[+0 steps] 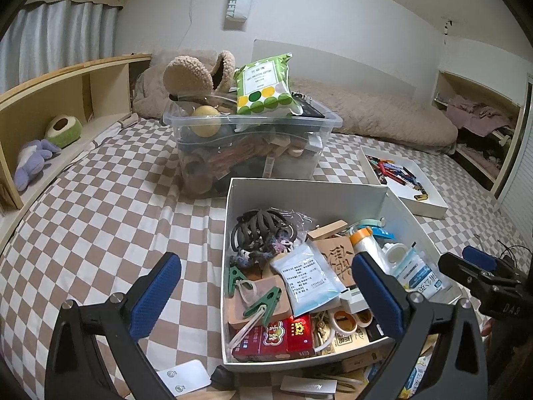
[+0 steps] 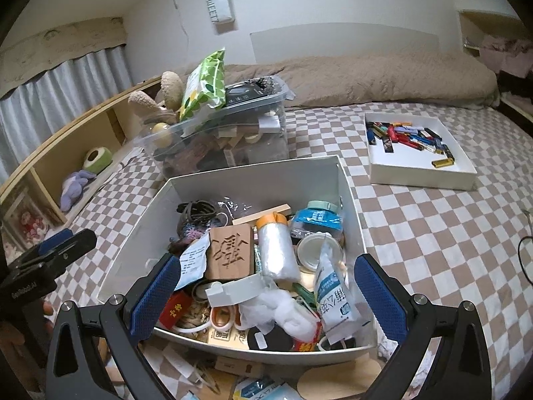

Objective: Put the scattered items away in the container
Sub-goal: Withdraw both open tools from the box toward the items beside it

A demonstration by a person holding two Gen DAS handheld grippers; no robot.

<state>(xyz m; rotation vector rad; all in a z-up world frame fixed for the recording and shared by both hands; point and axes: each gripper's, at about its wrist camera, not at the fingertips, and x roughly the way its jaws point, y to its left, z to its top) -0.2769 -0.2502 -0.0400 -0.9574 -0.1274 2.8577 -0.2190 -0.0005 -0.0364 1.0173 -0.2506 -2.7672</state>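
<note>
A white open box (image 1: pixel 299 193) (image 2: pixel 253 173) stands on the checkered bed, filled with small items: hair ties (image 1: pixel 260 230), green clips (image 1: pixel 263 303), a carved wooden block (image 2: pixel 230 250), a plastic-film roll (image 2: pixel 276 250), red packets (image 1: pixel 286 333). My left gripper (image 1: pixel 266 300) is open and empty, hovering over the box's near left side. My right gripper (image 2: pixel 266 303) is open and empty above the box's near edge. Loose items lie in front of the box: a white card (image 1: pixel 183 376), a silver bar (image 1: pixel 309 385), a blue-and-white packet (image 2: pixel 263 390), a round wooden piece (image 2: pixel 339 380).
A clear plastic bin (image 1: pixel 253 146) (image 2: pixel 226 136) piled with slippers and a green tissue pack stands behind the box. A shallow white tray (image 1: pixel 429 200) (image 2: pixel 423 175) holding lighters lies to the right. A wooden shelf (image 1: pixel 66 100) with plush toys runs along the left; a beige blanket lies behind.
</note>
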